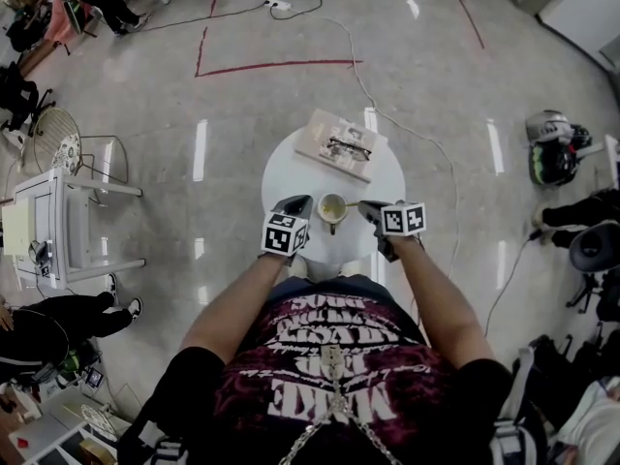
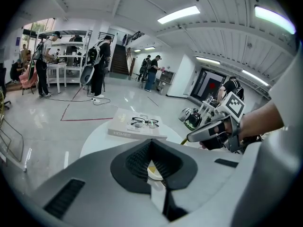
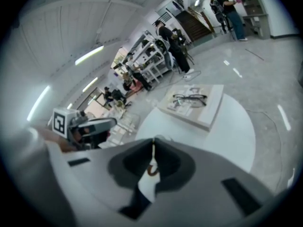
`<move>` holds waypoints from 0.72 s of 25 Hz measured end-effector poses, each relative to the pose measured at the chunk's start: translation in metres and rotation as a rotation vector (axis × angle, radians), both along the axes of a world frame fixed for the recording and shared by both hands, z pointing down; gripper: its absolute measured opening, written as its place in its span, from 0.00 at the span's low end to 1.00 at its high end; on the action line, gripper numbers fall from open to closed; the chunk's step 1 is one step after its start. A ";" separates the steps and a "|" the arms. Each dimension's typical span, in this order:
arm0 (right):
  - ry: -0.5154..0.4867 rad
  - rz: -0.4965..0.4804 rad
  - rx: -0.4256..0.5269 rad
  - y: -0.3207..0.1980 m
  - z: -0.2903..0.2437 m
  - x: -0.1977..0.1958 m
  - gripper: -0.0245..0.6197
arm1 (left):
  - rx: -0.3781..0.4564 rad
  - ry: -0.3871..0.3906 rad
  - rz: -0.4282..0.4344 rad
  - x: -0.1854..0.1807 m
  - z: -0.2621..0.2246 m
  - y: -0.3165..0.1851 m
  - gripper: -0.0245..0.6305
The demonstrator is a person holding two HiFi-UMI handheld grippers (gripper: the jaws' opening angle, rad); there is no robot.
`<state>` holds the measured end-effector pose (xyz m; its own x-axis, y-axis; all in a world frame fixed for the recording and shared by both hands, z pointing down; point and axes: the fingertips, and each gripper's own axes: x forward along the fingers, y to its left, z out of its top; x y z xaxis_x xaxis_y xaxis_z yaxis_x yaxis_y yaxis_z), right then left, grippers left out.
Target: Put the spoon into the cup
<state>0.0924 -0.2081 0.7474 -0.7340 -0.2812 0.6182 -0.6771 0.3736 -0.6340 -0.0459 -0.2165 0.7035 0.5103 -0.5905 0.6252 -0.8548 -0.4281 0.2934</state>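
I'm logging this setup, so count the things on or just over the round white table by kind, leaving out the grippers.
book: 1
glasses: 1
cup: 1
spoon: 1
Total: 4

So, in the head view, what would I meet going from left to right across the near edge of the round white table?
First the left gripper with black jaws → the cream round cup → the thin gold metal spoon → the right gripper, shut on that spoon.
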 end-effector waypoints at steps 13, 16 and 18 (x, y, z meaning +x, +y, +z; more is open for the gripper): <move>0.148 -0.017 0.291 0.013 -0.066 0.013 0.09 | 0.126 0.013 0.012 -0.001 -0.061 -0.002 0.08; 0.155 -0.008 0.344 0.015 -0.090 0.011 0.09 | 0.178 0.014 0.010 -0.005 -0.086 -0.003 0.08; 0.155 -0.012 0.370 0.017 -0.105 0.010 0.09 | 0.209 0.019 0.013 -0.004 -0.103 -0.004 0.08</move>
<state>0.1022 -0.1916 0.6424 -0.6444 -0.4976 0.5806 -0.7485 0.5660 -0.3456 -0.0500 -0.2205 0.6010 0.5294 -0.6994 0.4802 -0.8438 -0.4926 0.2127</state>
